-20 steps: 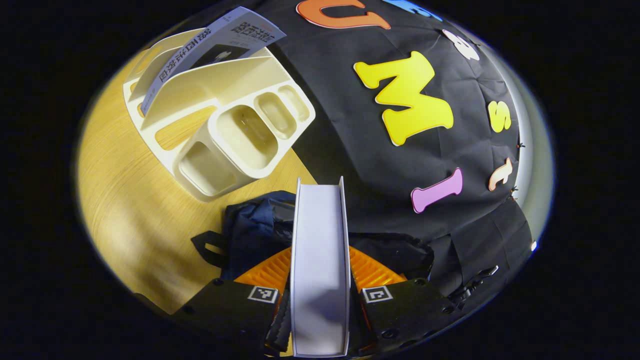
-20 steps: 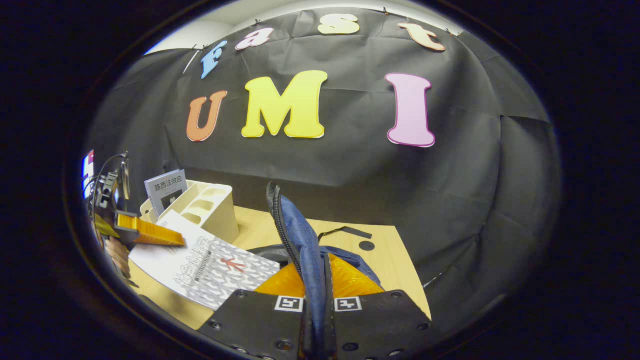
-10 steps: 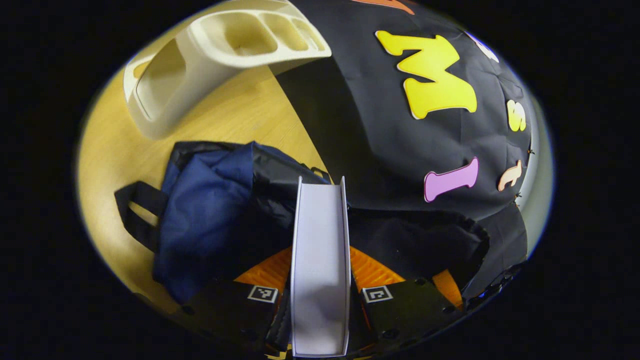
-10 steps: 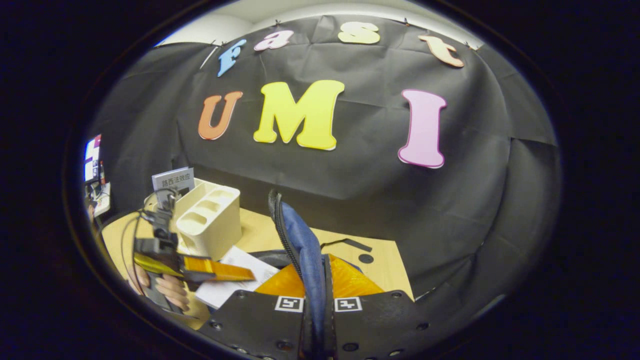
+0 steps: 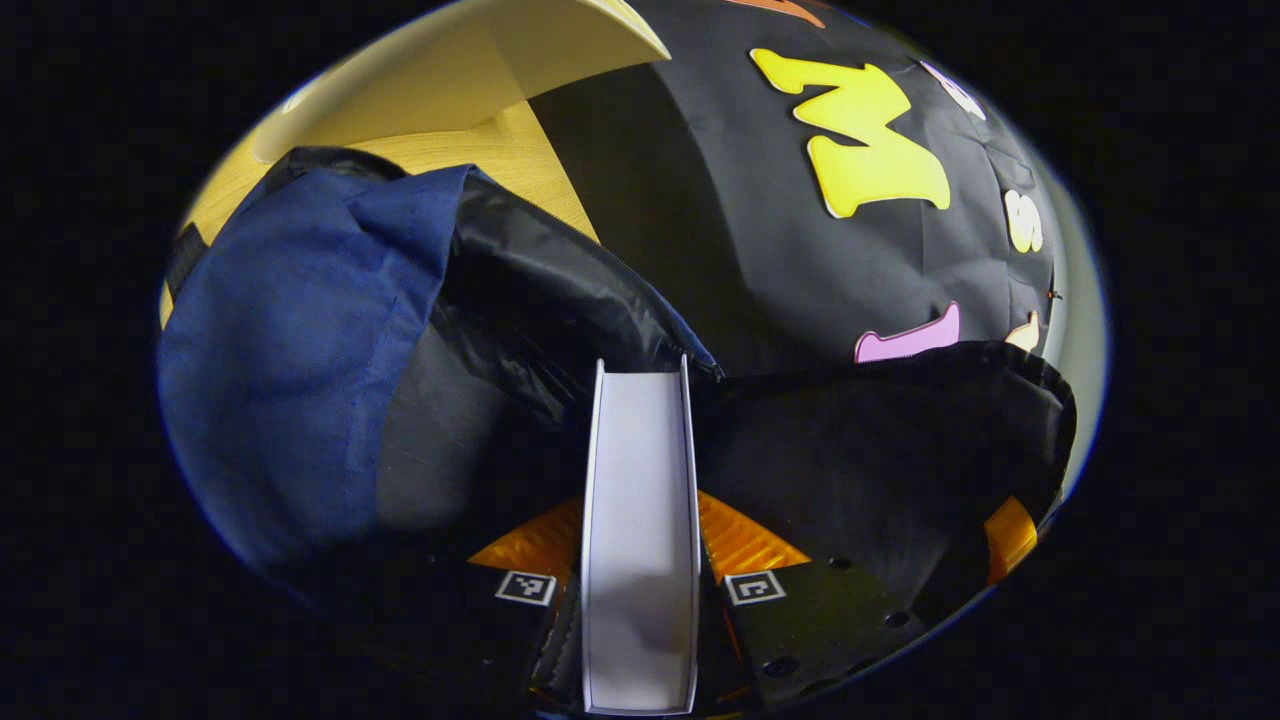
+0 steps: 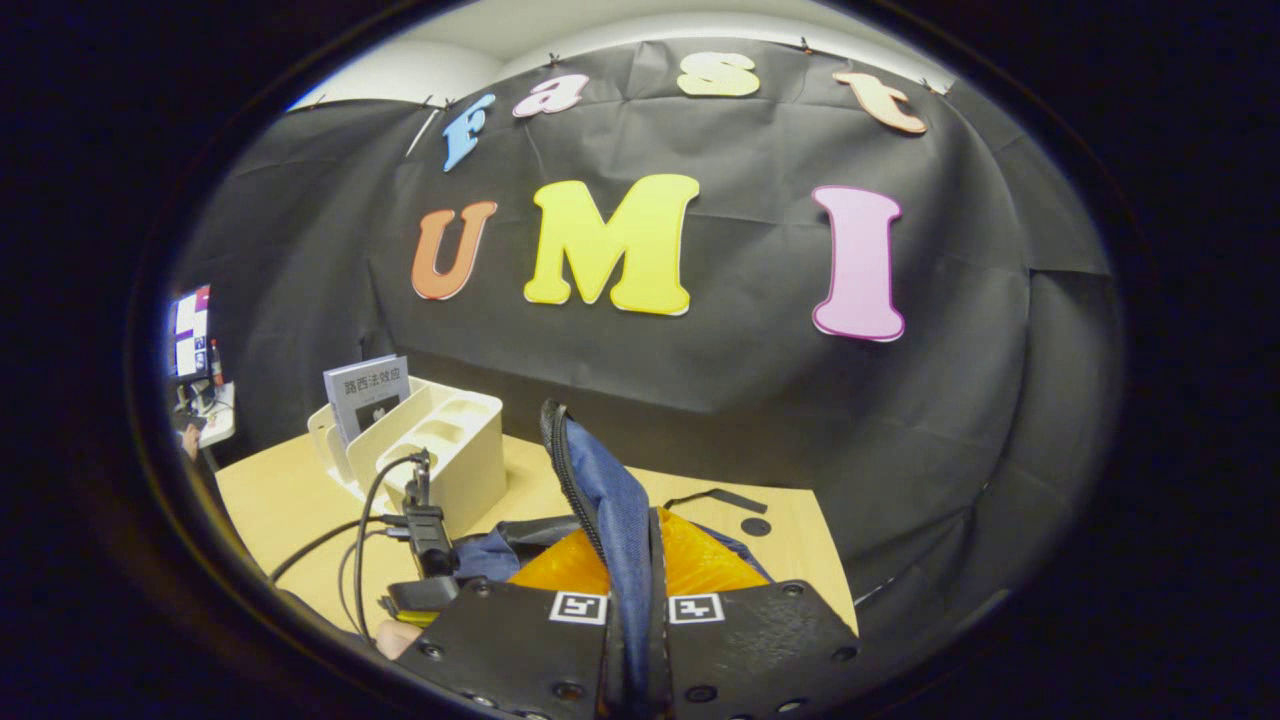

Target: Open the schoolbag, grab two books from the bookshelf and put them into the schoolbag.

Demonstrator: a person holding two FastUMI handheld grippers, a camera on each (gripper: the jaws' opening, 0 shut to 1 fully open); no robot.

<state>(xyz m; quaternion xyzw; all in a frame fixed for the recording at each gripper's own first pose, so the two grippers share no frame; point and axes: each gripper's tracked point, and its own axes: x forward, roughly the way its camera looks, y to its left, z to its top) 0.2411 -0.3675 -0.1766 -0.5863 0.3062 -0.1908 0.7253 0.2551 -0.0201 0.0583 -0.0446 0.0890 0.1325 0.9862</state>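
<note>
In the left gripper view, my left gripper (image 5: 640, 505) is shut on a white-edged book (image 5: 640, 560), held edge-on. The book's far end points into the dark, black-lined mouth of the blue schoolbag (image 5: 290, 340). In the right gripper view, my right gripper (image 6: 632, 550) is shut on the schoolbag's blue flap (image 6: 600, 490) and holds its zipper edge upright. The cream bookshelf (image 6: 450, 455) stands left of the bag with one grey book (image 6: 368, 392) in it. The left gripper (image 6: 425, 545), with its cables, is low beside the bag, a hand (image 6: 398, 636) under it.
The bag and shelf rest on a wooden table (image 6: 280, 510). A black strap (image 6: 715, 497) and a small round hole (image 6: 755, 526) lie on the table behind the bag. The black cloth wall is close behind. A screen (image 6: 190, 330) shows at far left.
My left gripper has carried the book down from beside the shelf to the bag's open mouth. The right gripper has kept its hold on the raised flap.
</note>
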